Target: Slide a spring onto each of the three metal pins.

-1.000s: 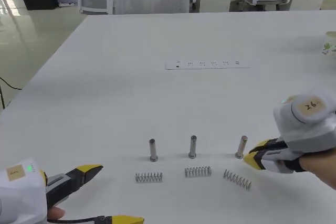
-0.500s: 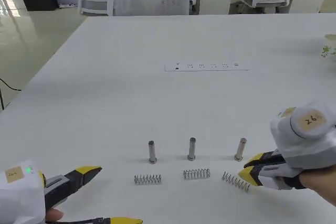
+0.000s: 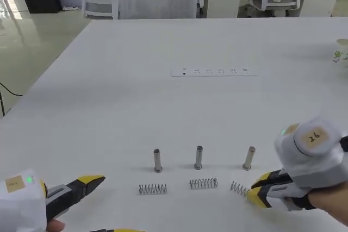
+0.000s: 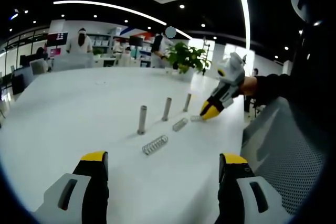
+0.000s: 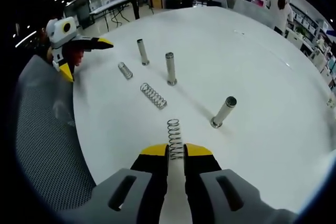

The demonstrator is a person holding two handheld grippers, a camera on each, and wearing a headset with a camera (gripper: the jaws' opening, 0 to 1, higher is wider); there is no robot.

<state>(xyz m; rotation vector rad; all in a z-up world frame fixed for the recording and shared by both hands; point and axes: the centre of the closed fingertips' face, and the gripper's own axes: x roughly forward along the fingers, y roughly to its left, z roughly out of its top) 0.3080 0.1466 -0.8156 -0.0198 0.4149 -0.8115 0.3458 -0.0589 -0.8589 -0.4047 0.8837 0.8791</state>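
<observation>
Three pins (image 3: 199,157) stand in a row (a spring (image 3: 204,183) before each).

Your middle pin (image 3: 199,157) stands upright on the bench (image 3: 163,107), with the left pin (image 3: 157,160) and right pin (image 3: 249,157) upright beside it, all bare steel. The middle spring (image 3: 204,183) lies flat just in front of it. The left spring (image 3: 153,189) lies to that one's left. The right spring (image 3: 238,189) lies to its right, one end between the fingers (image 5: 155,151) of your right gripper (image 5: 176,153).

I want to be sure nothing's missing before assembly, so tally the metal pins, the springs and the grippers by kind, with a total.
Metal pins: 3
Springs: 3
Grippers, left gripper and right gripper: 2
Total: 8
</observation>
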